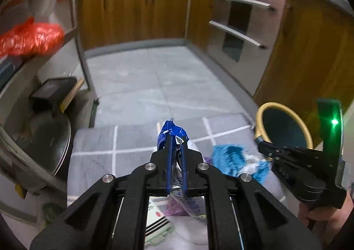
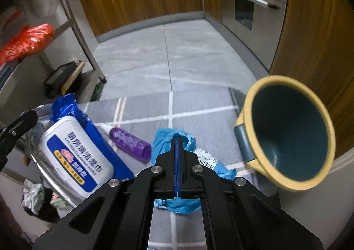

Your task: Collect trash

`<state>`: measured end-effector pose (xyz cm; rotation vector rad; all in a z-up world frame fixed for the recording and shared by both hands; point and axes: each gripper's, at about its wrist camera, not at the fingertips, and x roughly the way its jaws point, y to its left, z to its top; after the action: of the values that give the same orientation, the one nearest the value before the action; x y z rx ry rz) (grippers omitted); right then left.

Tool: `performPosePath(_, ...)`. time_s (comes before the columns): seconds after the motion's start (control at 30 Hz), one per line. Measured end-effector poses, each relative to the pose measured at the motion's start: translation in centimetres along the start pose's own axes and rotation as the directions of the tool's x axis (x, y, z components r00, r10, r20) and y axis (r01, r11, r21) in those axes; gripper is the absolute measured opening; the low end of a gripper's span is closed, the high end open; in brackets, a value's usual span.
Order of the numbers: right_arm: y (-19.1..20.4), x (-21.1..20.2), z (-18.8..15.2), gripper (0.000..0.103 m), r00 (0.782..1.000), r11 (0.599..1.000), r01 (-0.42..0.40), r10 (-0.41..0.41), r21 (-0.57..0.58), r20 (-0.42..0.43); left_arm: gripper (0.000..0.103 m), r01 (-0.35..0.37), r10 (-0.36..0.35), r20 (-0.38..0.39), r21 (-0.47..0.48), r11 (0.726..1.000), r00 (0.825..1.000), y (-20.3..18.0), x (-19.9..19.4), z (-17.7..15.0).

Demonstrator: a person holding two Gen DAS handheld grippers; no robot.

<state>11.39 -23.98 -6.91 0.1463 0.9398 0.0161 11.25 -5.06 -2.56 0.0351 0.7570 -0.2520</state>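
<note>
We hold the left tool [image 1: 176, 139] clamped on a blue wipes pack [image 2: 77, 150], lifted at the mat's left side. Our right tool [image 2: 178, 142] is closed tight on a crumpled blue wrapper [image 2: 163, 139] above the grey mat [image 2: 199, 121], near the tilted yellow-rimmed bin [image 2: 287, 135]. A purple bottle [image 2: 130, 142] lies on the mat between pack and wrapper.

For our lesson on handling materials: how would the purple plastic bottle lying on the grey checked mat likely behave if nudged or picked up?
The purple plastic bottle lies on its side and looks cylindrical, so a nudge across its length would probably roll it over the grey checked mat. Its glossy wall suggests it may slip between narrow pads. It looks rigid, so it should hold its shape; how full it is cannot be told.
</note>
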Motion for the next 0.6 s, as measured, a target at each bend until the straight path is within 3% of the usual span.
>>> performPosePath(0.17,-0.1,-3.2,0.6,0.001,0.997,0.999,0.019,-0.016,-0.026,0.075,0.006,0.029,-0.032,0.070,0.047,0.998,0.997,-1.8,-2.0,0.9)
performPosePath(0.4,-1.1,-8.0,2.4,0.001,0.975,0.996,0.061,-0.045,-0.072,0.216,0.005,0.051,-0.076,0.188,0.138,0.989,0.979,-4.8,-4.8,2.6)
performPosePath(0.5,-2.4,-8.7,3.0,0.001,0.978,0.999,-0.001,0.010,-0.043,0.210,0.005,0.047,-0.083,0.220,0.165,0.985,0.972,-5.6,-5.7,3.0)
performPosePath(0.6,-3.9,-6.7,3.0,0.002,0.988,0.998,-0.055,0.053,0.012,0.146,0.005,0.041,-0.082,0.240,0.170,0.985,0.967,-5.8,-6.5,3.4)
